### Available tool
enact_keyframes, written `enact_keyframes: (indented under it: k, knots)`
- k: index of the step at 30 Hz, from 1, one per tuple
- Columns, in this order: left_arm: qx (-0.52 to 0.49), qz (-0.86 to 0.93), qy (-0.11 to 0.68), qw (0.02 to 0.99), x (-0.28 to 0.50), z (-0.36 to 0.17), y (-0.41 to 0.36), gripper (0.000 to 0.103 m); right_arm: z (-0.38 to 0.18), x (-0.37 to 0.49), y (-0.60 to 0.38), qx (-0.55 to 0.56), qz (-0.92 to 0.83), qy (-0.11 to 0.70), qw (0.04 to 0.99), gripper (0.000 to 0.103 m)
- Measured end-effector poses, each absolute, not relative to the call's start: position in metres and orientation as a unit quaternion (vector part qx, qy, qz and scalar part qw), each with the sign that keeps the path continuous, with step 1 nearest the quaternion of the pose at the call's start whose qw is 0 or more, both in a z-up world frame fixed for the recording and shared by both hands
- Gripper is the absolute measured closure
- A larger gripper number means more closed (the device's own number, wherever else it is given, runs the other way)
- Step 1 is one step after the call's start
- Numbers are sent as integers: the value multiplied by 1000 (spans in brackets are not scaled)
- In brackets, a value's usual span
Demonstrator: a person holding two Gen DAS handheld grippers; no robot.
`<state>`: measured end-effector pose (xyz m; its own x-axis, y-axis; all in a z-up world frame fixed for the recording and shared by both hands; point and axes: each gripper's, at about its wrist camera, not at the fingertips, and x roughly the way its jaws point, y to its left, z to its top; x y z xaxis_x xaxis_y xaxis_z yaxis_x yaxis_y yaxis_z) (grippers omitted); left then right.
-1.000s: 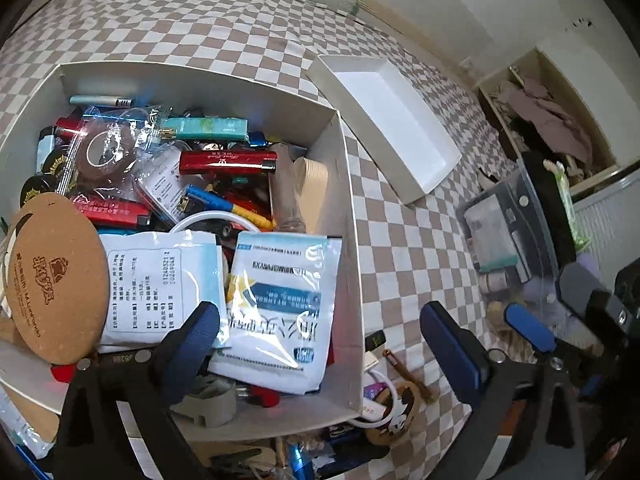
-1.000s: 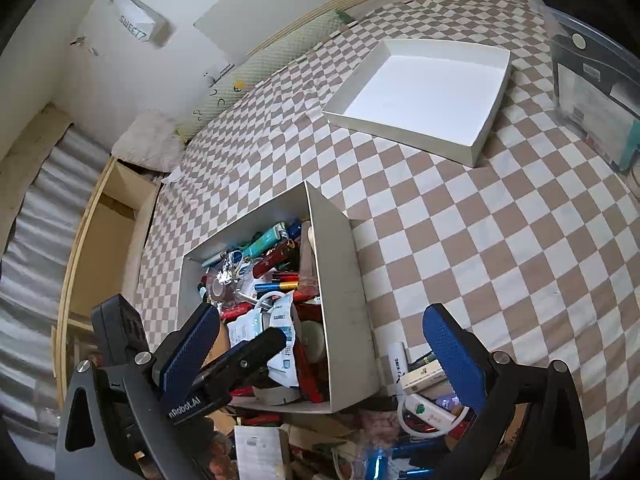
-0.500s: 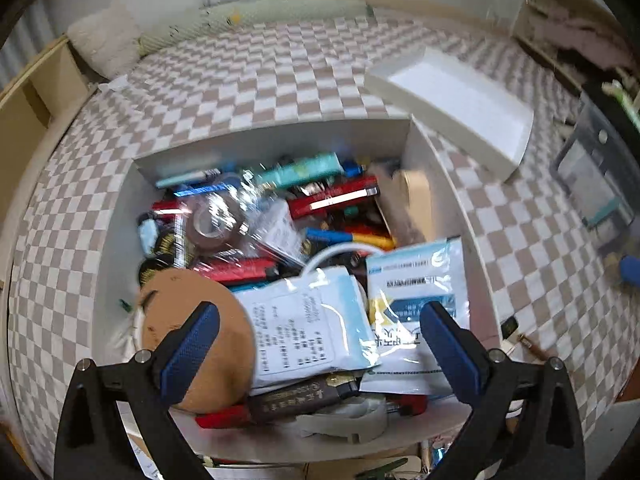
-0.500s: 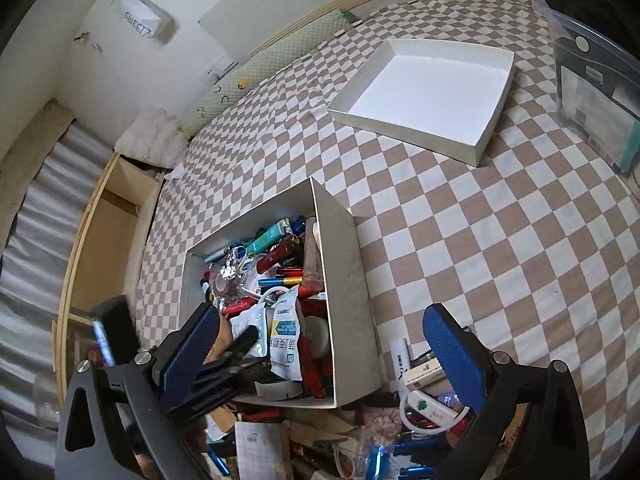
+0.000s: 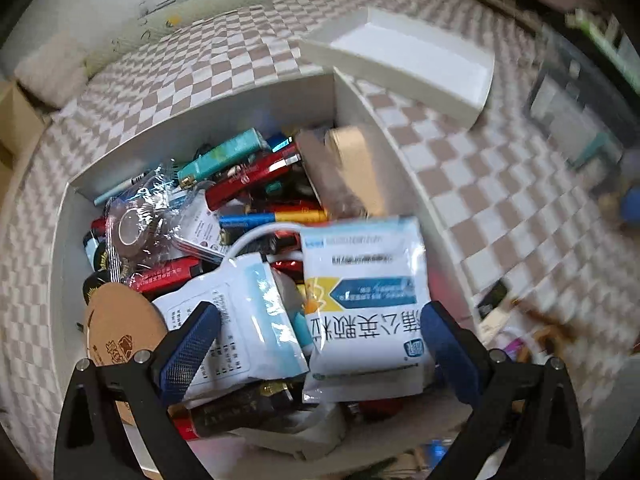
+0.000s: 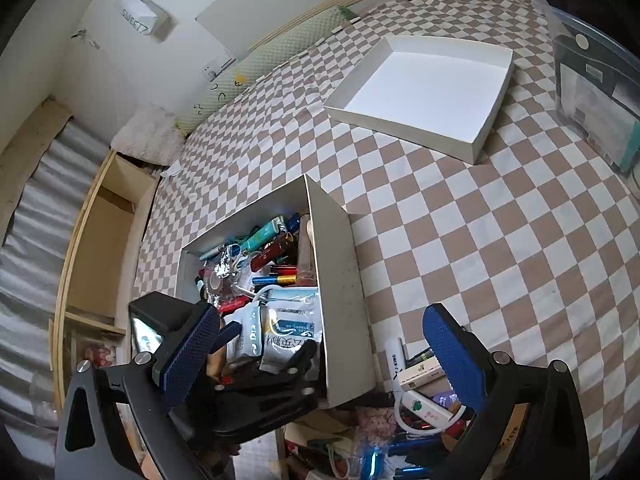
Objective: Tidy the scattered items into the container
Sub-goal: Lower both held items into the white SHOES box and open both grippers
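A white cardboard box (image 5: 200,128) (image 6: 340,280) on the checkered cloth is packed with pens, lighters, tape and a cork coaster (image 5: 120,332). Two white sachets lie on top: one with a blue and yellow print (image 5: 364,300), one plainer (image 5: 240,320). My left gripper (image 5: 320,344) (image 6: 269,340) hangs open just over these sachets, a finger on either side, holding nothing. My right gripper (image 6: 320,354) is open and empty, above the box's near right corner. Loose items lie right of the box: a white tube (image 6: 394,356), a small carton (image 6: 420,374), a white cable (image 6: 424,412).
A shallow white lid (image 6: 420,92) (image 5: 400,64) lies open on the cloth beyond the box. A clear plastic bin (image 6: 592,92) stands at the far right. A wooden shelf unit (image 6: 100,240) runs along the left edge. More clutter lies at the bottom of the right wrist view.
My left gripper has swung from the box's right wall to over its middle and come lower onto the sachets. The right gripper has barely moved.
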<state>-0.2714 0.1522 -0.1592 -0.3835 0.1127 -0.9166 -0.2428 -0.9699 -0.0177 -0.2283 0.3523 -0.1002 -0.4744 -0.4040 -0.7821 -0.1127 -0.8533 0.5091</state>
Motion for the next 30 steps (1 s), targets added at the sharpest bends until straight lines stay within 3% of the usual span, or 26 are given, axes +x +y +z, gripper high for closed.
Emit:
enact_keyframes:
  k: [9, 17, 30]
  knots:
    - [-565, 790, -142, 191, -280, -143, 110, 2, -98, -227, 350, 503, -819, -262, 94, 2]
    - [-583, 755, -149, 261, -264, -145, 146, 2, -98, -226, 353, 502, -818, -264, 94, 2]
    - [-574, 761, -141, 268, -267, -151, 161, 2, -103, -227, 358, 509, -812, -270, 93, 2]
